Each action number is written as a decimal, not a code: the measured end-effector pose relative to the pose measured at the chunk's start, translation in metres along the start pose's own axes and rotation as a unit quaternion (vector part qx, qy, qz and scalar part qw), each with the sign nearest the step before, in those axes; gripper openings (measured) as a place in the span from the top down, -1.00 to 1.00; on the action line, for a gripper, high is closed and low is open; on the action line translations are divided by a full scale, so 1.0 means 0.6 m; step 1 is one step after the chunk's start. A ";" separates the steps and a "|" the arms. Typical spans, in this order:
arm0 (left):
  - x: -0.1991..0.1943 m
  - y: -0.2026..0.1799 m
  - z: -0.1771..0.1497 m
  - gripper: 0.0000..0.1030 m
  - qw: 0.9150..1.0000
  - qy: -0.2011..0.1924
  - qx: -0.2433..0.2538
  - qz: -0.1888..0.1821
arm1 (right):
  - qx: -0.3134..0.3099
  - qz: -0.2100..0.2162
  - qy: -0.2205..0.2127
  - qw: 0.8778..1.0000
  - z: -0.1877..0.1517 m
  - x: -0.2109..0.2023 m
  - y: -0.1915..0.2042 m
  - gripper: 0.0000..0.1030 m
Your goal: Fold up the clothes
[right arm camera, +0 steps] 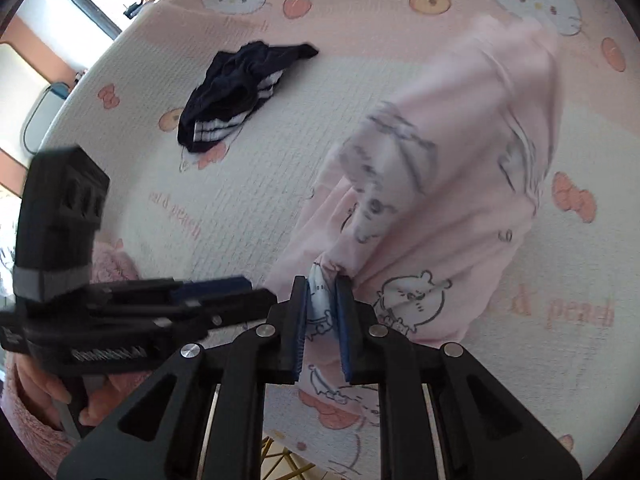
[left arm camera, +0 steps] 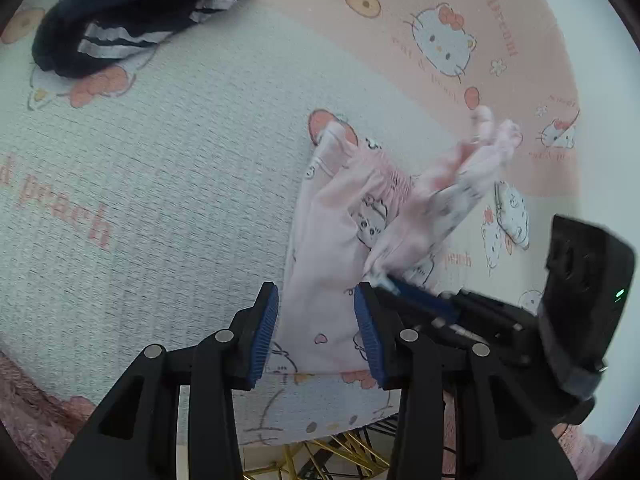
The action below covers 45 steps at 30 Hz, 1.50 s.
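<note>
A pale pink garment (left arm camera: 340, 216) printed with cartoon animals hangs lifted off the bed, blurred at its far end. My left gripper (left arm camera: 317, 300) is open, its blue pads (left arm camera: 264, 328) on either side of the garment's lower part without pinching it. My right gripper (left arm camera: 384, 280) comes in from the right and pinches the garment's edge. In the right wrist view my right gripper (right arm camera: 321, 292) is shut on a bunched fold of the pink garment (right arm camera: 460, 160). The left gripper (right arm camera: 248, 284) lies just to the left of it, held by a hand (right arm camera: 52, 392).
A crumpled navy garment with white stripes (left arm camera: 132, 16) (right arm camera: 240, 88) lies further back on the bed. The bed cover (left arm camera: 160, 140) (right arm camera: 160, 184) is white and pink with cat and peach prints. Its near edge runs below the grippers, above a gold wire frame (left arm camera: 320, 456).
</note>
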<state>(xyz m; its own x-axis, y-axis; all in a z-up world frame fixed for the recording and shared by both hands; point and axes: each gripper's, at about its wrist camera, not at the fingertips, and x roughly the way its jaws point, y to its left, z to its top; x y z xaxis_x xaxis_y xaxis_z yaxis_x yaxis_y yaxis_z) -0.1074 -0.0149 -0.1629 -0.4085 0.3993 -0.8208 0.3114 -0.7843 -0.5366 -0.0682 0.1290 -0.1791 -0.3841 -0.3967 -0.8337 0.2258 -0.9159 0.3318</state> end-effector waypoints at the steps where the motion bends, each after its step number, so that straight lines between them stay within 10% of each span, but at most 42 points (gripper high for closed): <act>1: 0.002 0.001 0.001 0.19 1.000 0.002 -0.004 -0.011 | -0.002 0.002 0.000 1.000 -0.005 -0.002 0.004 0.73; 15: 0.057 -0.049 -0.010 0.17 0.992 0.030 -0.007 -0.122 | 0.037 -0.015 -0.003 0.999 -0.061 -0.030 -0.006 0.28; 22: 0.071 -0.078 -0.025 0.21 0.996 0.029 0.036 -0.078 | 0.082 -0.069 0.023 0.994 -0.068 0.000 -0.052 0.27; 25: 0.067 -0.094 -0.026 0.69 0.997 0.019 0.068 -0.030 | 0.063 -0.076 0.041 0.994 -0.069 0.017 -0.038 0.27; 31: -0.015 -0.083 -0.040 0.73 0.998 -0.028 0.037 -0.052 | 0.051 -0.087 0.038 0.994 -0.073 0.003 -0.029 0.27; 45: 0.043 0.014 -0.040 0.61 0.997 0.074 -0.033 -0.001 | -0.018 -0.109 0.063 0.992 -0.029 0.048 0.010 0.23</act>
<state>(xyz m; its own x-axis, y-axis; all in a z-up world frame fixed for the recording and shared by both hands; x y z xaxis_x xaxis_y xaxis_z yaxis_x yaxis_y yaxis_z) -0.0944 0.0002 -0.1934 -0.2797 0.4696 -0.8374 0.3687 -0.7528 -0.5453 -0.0626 0.1131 -0.2087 -0.3129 -0.1775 -0.9331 0.1822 -0.9754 0.1244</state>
